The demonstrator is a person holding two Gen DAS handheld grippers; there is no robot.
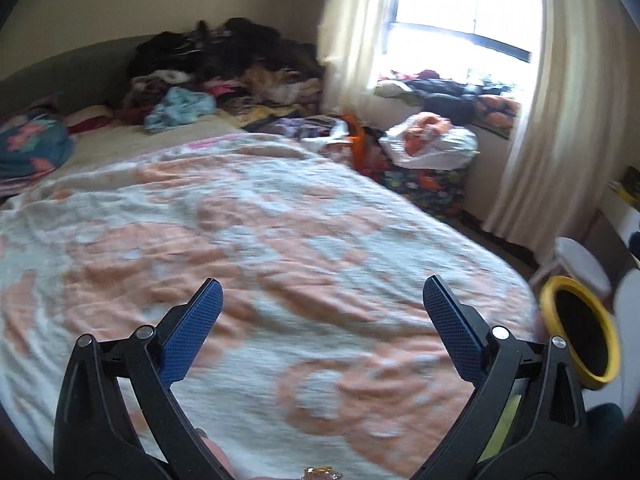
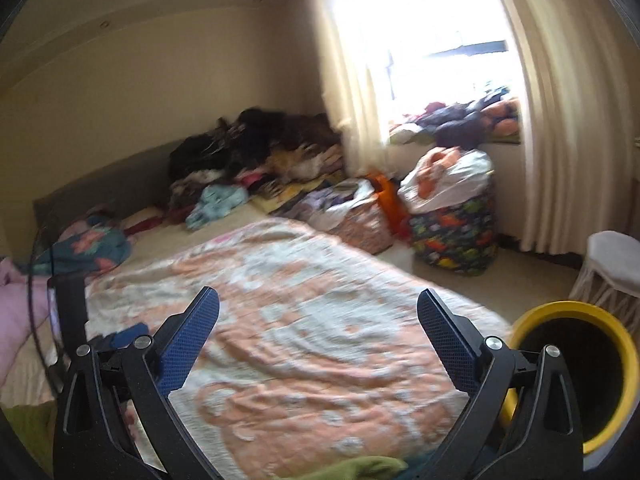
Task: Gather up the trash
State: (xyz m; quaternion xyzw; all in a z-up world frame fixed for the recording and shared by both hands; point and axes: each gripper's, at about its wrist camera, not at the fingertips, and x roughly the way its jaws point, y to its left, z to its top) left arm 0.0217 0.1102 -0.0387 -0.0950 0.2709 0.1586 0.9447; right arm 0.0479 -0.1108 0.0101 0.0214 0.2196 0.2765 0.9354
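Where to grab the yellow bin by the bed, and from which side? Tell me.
Grip the yellow bin by its rim, coming from above. Its mouth faces up and open, so one finger of the right tool can go inside and one outside the thin wall; the round body looks too wide to span.

Yellow bin [image 2: 576, 376] — edge-cropped, interior dark

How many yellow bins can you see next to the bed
1. A single yellow-rimmed bin stands on the floor off the bed's right side, just in front of a white stool. Both wrist views show it. More could sit out of frame.
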